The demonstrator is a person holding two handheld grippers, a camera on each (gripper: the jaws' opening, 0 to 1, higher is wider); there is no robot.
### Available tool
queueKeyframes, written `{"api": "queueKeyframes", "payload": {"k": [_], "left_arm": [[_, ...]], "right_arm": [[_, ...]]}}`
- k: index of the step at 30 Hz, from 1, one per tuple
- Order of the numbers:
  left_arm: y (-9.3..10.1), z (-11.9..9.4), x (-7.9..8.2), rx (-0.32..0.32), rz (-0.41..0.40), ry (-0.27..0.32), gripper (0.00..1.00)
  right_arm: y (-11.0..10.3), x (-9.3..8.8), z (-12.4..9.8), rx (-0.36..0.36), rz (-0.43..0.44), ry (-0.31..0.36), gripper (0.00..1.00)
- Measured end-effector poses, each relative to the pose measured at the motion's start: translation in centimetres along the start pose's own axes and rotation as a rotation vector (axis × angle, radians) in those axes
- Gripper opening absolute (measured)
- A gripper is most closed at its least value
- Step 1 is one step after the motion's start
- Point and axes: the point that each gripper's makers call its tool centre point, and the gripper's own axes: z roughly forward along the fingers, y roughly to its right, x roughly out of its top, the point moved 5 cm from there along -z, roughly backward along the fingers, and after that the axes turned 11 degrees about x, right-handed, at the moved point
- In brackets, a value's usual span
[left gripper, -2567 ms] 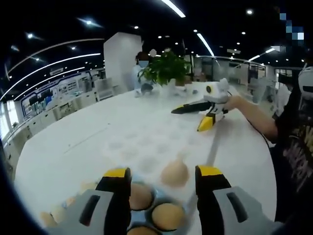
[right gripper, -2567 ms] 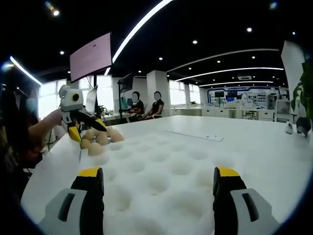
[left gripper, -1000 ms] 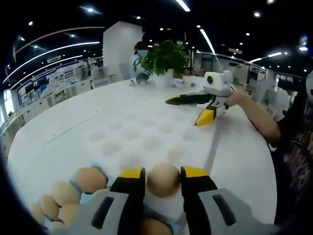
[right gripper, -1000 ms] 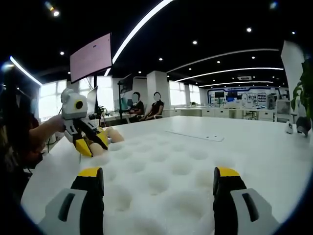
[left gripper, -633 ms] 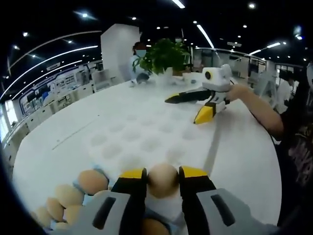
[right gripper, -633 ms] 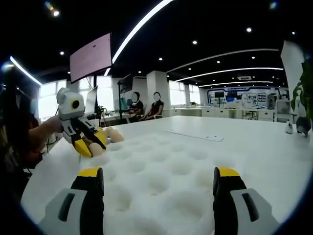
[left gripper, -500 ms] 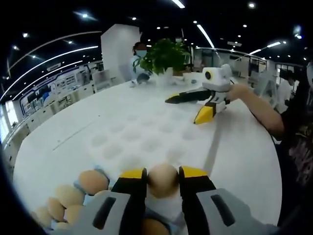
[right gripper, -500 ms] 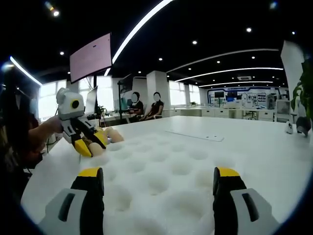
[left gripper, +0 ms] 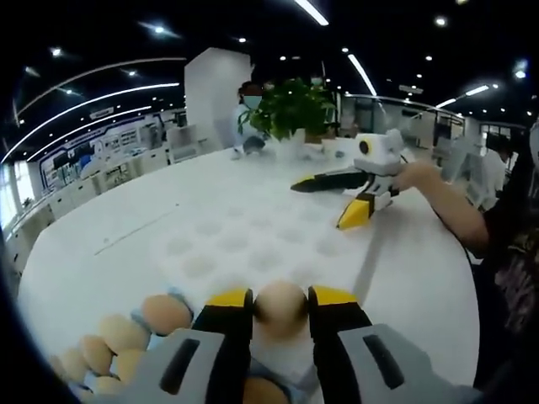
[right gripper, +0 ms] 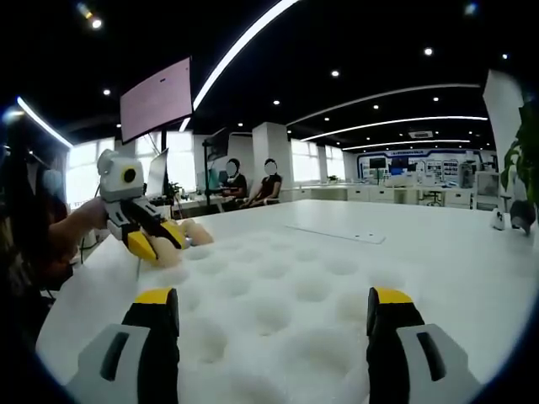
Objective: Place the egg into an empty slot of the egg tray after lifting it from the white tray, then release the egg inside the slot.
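Left gripper view: left gripper (left gripper: 281, 313) clamps an egg (left gripper: 280, 305) between its yellow-tipped jaws, just above the near edge of the white egg tray (left gripper: 253, 244). More eggs (left gripper: 126, 332) sit clustered at lower left, in what looks like the source tray; its edge is hard to make out. The egg tray's slots ahead all look empty. Right gripper (left gripper: 360, 181) lies across the far side of the egg tray, a person's hand (left gripper: 417, 175) on it. A potted plant (left gripper: 293, 108) stands on the tabletop (left gripper: 109, 227) beyond.

Right gripper view: right gripper (right gripper: 274, 324) has its jaws spread wide, holding nothing, low over the egg tray (right gripper: 303, 290). Left gripper (right gripper: 156, 237) shows at far left beside the egg pile (right gripper: 189, 231).

Step in hand, by judgement: carry the egg to a near slot. Best done keeping it level, centring it over the dimple, lowering until seated, then parting the jaws slowly so it does not roll.
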Motion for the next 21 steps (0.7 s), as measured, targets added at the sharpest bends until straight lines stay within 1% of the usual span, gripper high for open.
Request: {"api": "queueKeyframes", "payload": {"k": [5,7,13,21], "left_arm": [[-0.54,-0.16,0.23,0.014,-0.028,0.015,0.26],[-0.48,-0.22,0.19,0.015,-0.032,0.015,0.25],[-0.67,-0.61,0.53,0.036,-0.069,0.043,0.25],[-0.74,-0.80,0.48,0.053,-0.084,0.046,0.25]], "right_arm": [[0.01,-0.01,0.02,0.000,0.000,0.001,0.96],[0.01,-0.01,0.04,0.000,0.000,0.000,0.96],[0.02,-0.02,0.08,0.000,0.000,0.002,0.96],[0.01,0.01,0.11,0.001,0.001,0.004,0.96]]}}
